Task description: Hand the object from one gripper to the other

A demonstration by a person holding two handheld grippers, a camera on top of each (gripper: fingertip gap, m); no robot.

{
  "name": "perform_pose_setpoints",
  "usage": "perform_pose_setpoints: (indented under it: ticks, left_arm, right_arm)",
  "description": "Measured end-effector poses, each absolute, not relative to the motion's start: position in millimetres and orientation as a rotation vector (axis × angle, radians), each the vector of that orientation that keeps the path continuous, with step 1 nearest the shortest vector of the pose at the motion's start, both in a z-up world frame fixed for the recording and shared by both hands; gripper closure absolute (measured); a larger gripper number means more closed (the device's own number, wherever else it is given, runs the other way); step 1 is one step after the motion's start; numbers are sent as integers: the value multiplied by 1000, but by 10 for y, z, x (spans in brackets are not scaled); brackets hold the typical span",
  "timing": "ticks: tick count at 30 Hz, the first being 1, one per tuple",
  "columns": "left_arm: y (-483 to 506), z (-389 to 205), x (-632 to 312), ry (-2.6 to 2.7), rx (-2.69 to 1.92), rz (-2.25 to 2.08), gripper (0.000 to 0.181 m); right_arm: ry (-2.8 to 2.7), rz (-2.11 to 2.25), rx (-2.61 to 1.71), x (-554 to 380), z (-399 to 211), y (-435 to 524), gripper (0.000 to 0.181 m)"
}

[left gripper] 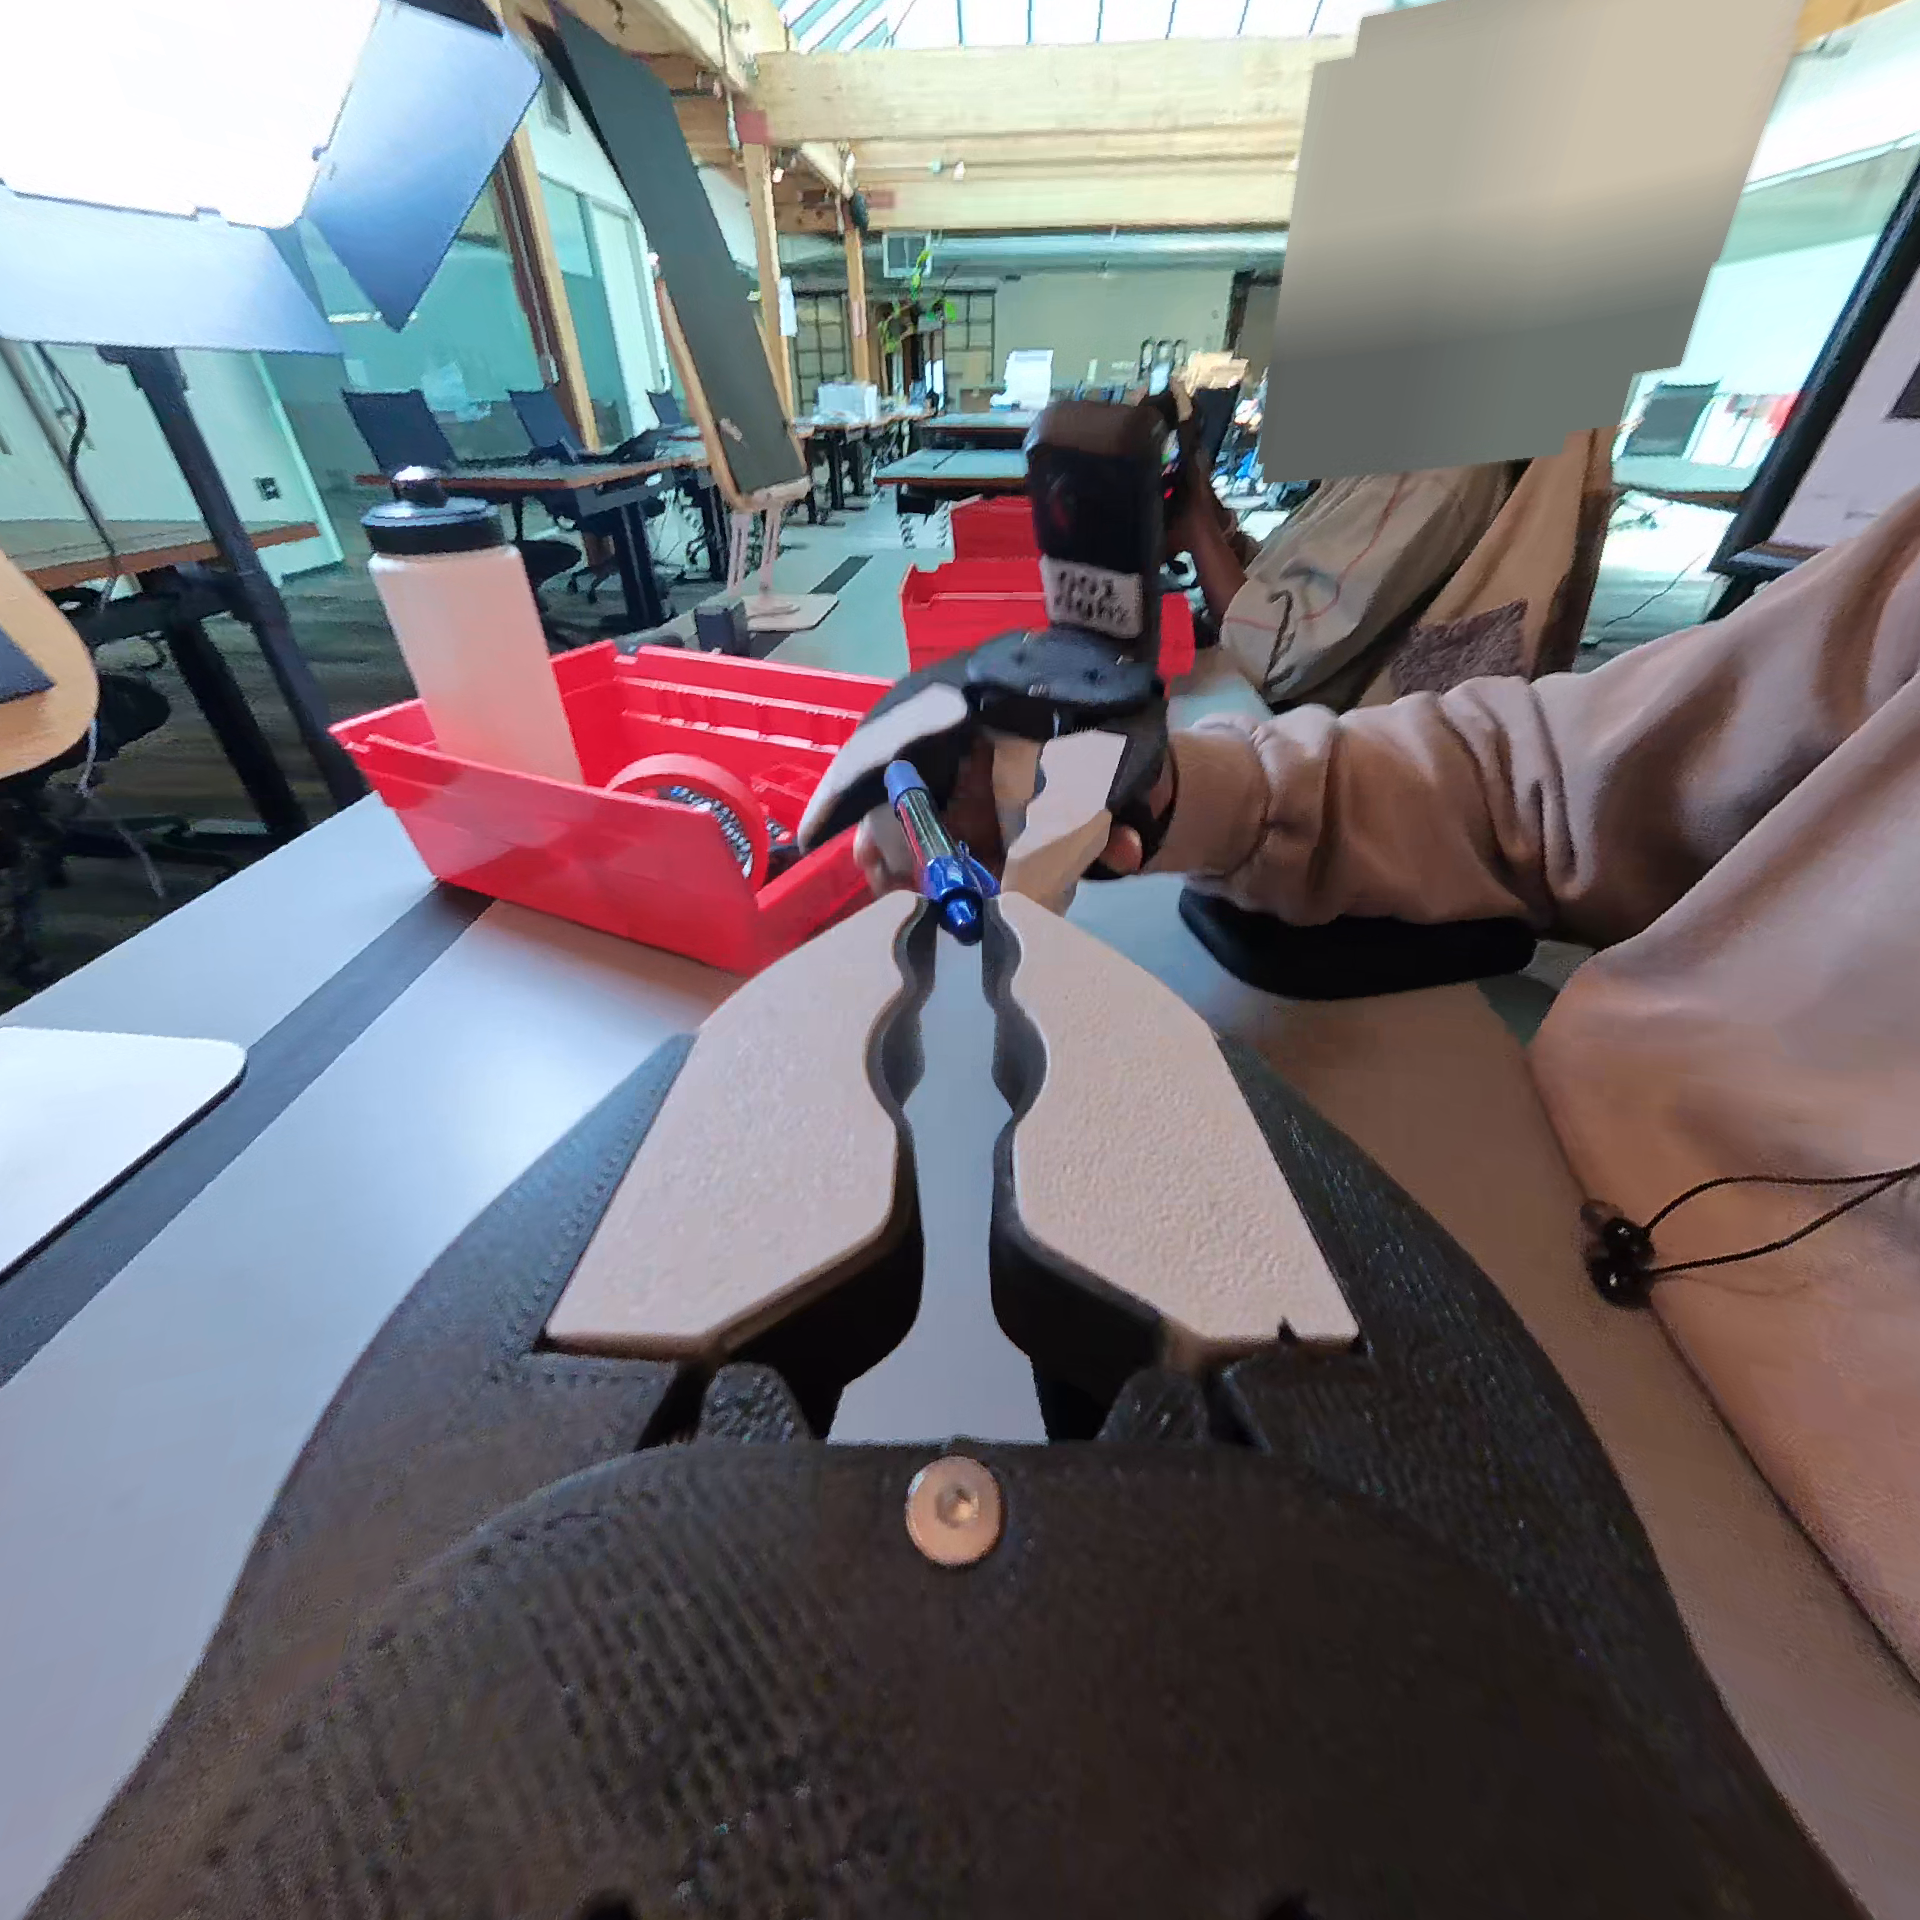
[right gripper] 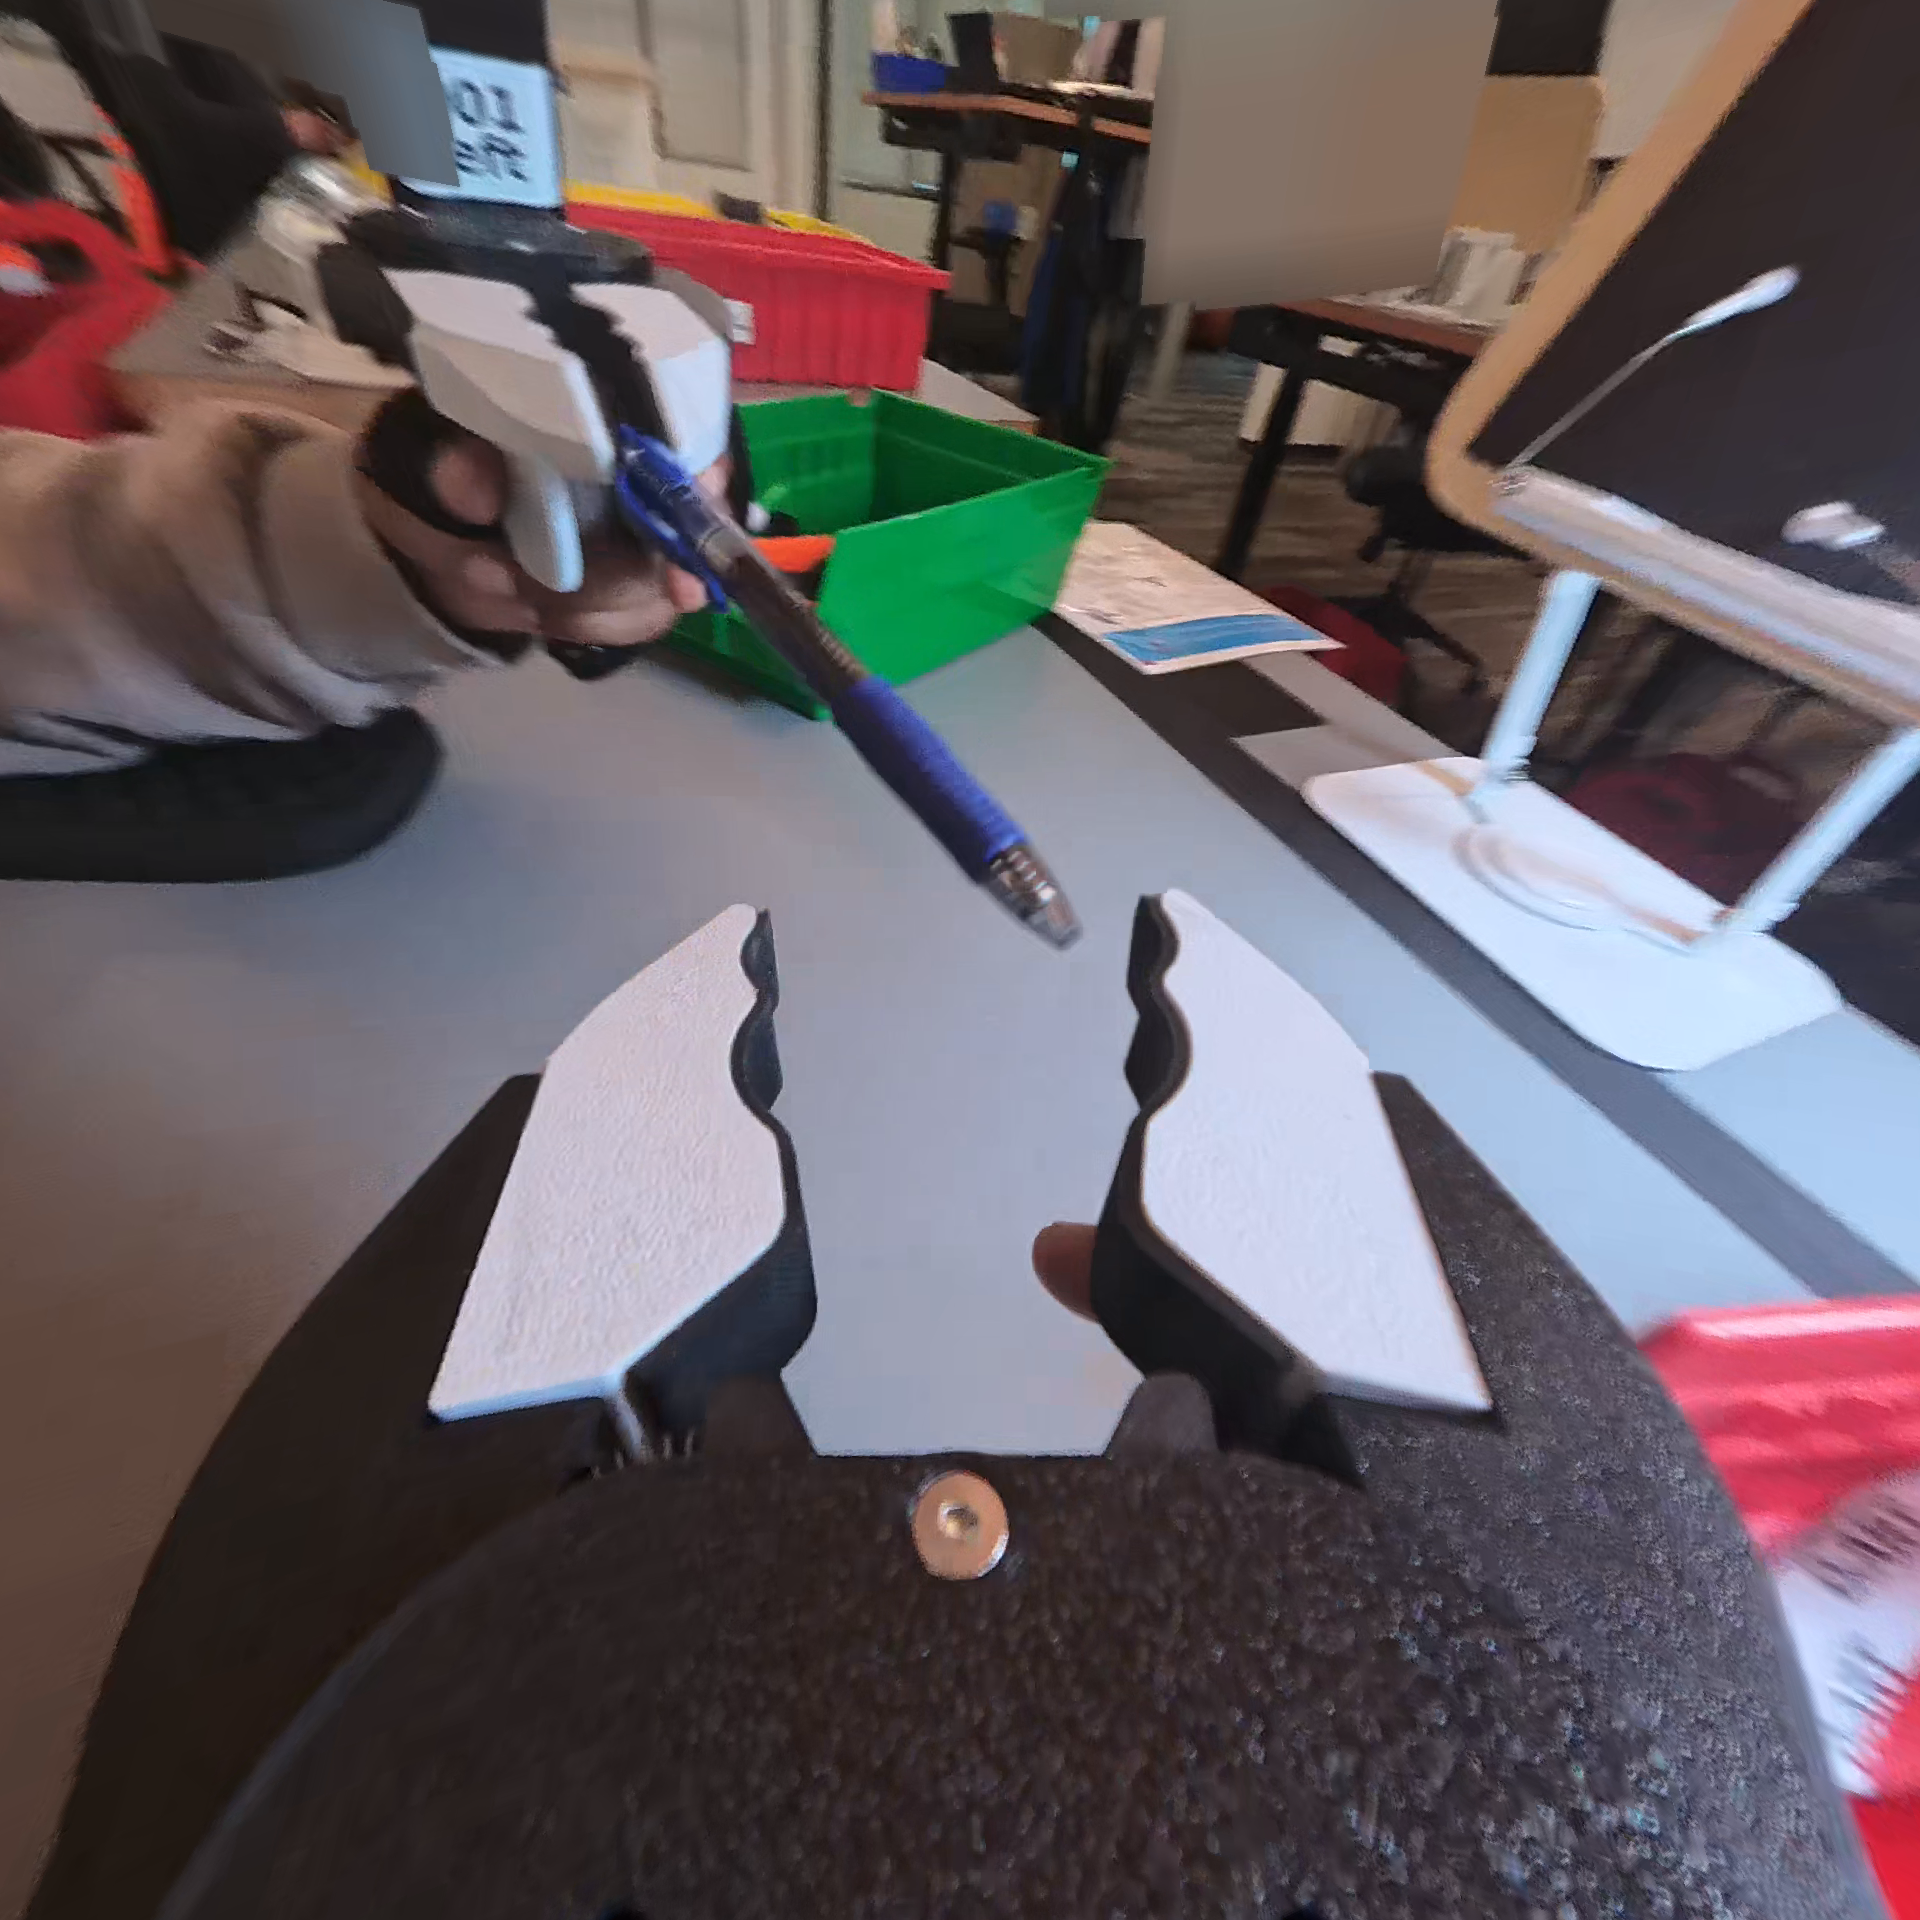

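Jaws: left gripper (left gripper: pixel 951 914) clamping pen (right gripper: pixel 914 769) by clip end; right gripper (right gripper: pixel 951 920) spread wide, holding nothing. Pen pointing tip-first toward right fingertips, tip just ahead.

glossy plastic pen (right gripper: pixel 831 665), matt grey table (right gripper: pixel 582 935)

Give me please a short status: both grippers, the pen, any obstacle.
Left gripper shut on blue pen, clip end. Right gripper open, pen tip just ahead of its fingertips, untouched. Nothing between them.
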State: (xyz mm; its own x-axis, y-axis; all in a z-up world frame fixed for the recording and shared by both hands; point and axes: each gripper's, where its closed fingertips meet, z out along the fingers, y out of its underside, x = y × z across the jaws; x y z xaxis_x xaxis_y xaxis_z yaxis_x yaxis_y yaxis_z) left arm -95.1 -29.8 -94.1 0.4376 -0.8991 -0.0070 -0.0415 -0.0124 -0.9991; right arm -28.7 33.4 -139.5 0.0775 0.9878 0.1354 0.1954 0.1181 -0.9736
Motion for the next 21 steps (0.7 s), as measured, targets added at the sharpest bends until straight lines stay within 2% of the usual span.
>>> perform_pose_setpoints:
  ticks: [3,6,10,14,18,21]
  left_arm:
    - [-199,-1161,-947,916,-1522,-804,173]
    - [-211,-1300,-803,946,-1561,-837,173]
    - [-293,-1314,-665,992,-1564,-822,173]
    - [-330,-1109,-683,937,-1434,-821,175]
    - [-356,-1011,-667,869,-1377,-918,147]
    - [-406,-1093,-510,895,-1372,-943,143]
  right_arm:
    - [-1358,708,-1233,-205,-1352,464,116]
    - [-1511,515,-1152,-286,-1546,319,125]
    - [-1690,194,-1000,-406,-1889,207,171]
    - [-1652,496,-1128,-455,-1845,96,171]
    - [-1514,927,-1201,-513,-1665,-122,172]
    - [-1437,1198,-1205,-593,-1520,-359,171]
